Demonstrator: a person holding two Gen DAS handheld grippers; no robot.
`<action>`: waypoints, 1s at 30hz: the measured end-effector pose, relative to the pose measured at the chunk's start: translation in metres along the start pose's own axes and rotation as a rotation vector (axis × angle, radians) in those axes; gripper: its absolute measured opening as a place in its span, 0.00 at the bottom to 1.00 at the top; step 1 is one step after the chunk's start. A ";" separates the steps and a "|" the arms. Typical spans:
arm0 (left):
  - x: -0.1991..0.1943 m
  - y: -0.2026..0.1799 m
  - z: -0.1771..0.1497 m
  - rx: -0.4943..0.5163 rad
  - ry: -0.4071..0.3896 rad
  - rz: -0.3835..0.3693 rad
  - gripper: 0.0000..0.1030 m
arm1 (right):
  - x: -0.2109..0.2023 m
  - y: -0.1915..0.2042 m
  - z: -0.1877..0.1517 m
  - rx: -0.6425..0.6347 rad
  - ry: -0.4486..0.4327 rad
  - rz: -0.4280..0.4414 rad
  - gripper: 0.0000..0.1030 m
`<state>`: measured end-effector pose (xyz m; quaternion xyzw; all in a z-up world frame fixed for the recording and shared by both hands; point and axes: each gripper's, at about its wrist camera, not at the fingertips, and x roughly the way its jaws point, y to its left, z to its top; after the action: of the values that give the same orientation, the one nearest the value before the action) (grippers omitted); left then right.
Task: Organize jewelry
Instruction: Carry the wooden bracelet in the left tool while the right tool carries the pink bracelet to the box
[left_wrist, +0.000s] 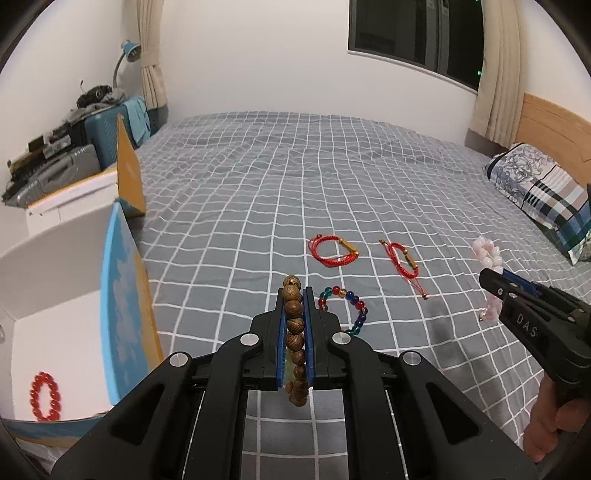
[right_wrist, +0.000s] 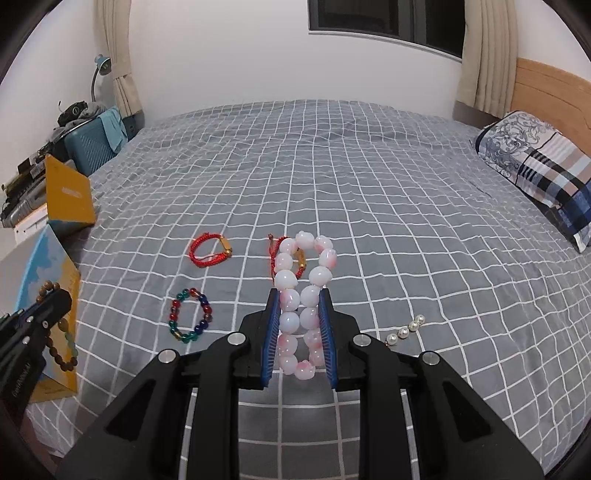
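Note:
My left gripper (left_wrist: 294, 295) is shut on a brown wooden bead bracelet (left_wrist: 294, 325) and holds it above the bed, right of an open white box (left_wrist: 55, 332). A red bead bracelet (left_wrist: 45, 397) lies in the box. My right gripper (right_wrist: 298, 295) is shut on a pink-and-white bead bracelet (right_wrist: 304, 288). On the grey checked bedspread lie a multicoloured glass bead bracelet (right_wrist: 190, 315), two red cord bracelets (right_wrist: 208, 250) (left_wrist: 404, 260) and a short pearl strand (right_wrist: 404, 330). The right gripper also shows in the left wrist view (left_wrist: 491, 277).
The box has blue and yellow flaps (left_wrist: 125, 314). A patterned pillow (right_wrist: 535, 166) lies at the right by the wooden headboard. Suitcases and clutter (left_wrist: 74, 147) stand left of the bed. The far bedspread (right_wrist: 314, 155) is bare.

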<state>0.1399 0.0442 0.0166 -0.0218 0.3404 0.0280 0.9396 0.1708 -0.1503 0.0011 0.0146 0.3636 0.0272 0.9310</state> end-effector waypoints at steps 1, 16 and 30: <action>-0.002 0.000 0.002 -0.003 0.006 -0.005 0.07 | -0.004 0.002 0.003 -0.003 0.000 0.000 0.19; -0.076 0.075 0.032 -0.054 -0.041 0.113 0.07 | -0.055 0.101 0.048 -0.105 -0.015 0.153 0.19; -0.102 0.223 -0.009 -0.224 0.042 0.326 0.07 | -0.083 0.285 0.016 -0.316 -0.023 0.394 0.19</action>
<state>0.0405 0.2625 0.0699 -0.0715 0.3539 0.2170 0.9069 0.1088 0.1291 0.0822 -0.0602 0.3345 0.2642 0.9026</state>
